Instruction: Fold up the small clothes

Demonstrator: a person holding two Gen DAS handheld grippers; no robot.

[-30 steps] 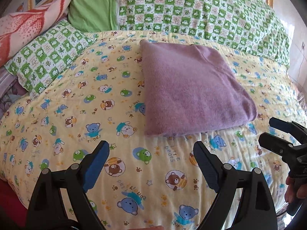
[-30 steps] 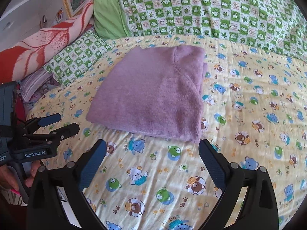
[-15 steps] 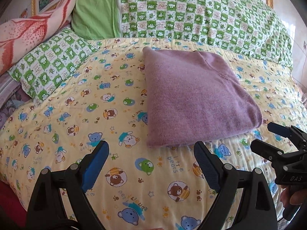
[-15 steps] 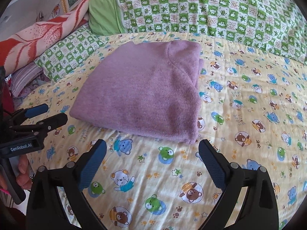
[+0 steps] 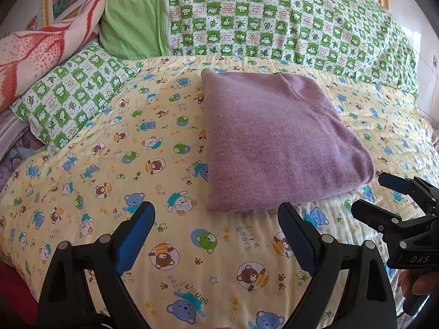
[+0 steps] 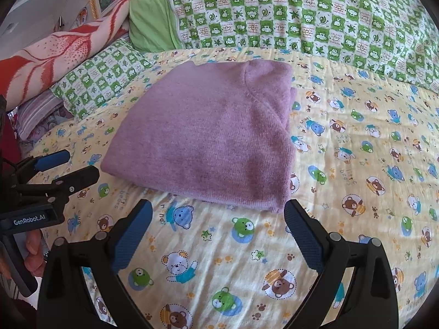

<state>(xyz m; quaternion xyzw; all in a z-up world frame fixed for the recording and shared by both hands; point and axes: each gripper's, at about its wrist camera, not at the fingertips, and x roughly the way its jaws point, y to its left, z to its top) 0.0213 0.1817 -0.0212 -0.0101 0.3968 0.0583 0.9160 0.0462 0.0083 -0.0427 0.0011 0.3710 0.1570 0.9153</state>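
While sunlight falls across it, a bed [image 5: 82, 181] covered by a yellow sheet printed with cartoon bears fills both wrist views, and a folded purple knit sweater [image 5: 274, 142] lies flat near its middle, a curved seam showing toward the far right corner of the fold.

Behind the sweater, along the head of the bed, stretches a long green-and-white checked quilt [image 5: 274, 24] with a plain lime-green cloth [image 5: 131, 19] at its left end. To the left, a smaller pillow [image 5: 68, 96] in the same green check rests on the sheet, and a pink-and-red patterned blanket [image 5: 35, 54] is piled behind it. A gilt picture frame [image 5: 48, 2] stands against the wall above that corner.

Nearer the cameras, the left gripper [image 5: 216, 227] hovers over the sheet just short of the sweater's near left corner, its jaws spread wide and holding nothing. In the right wrist view the same tool appears at the left edge, marked "GenRobot.AI", with the fingers of a hand [image 6: 33, 255] wrapped around its handle.

The right gripper [image 6: 218, 224] hangs just in front of the sweater's near right corner, its blue-padded jaws likewise released and empty, clear of the fabric. From the left wrist camera it shows at the right edge, close beside the sweater's near right edge, with part of the other hand [image 5: 417, 282] on its grip.
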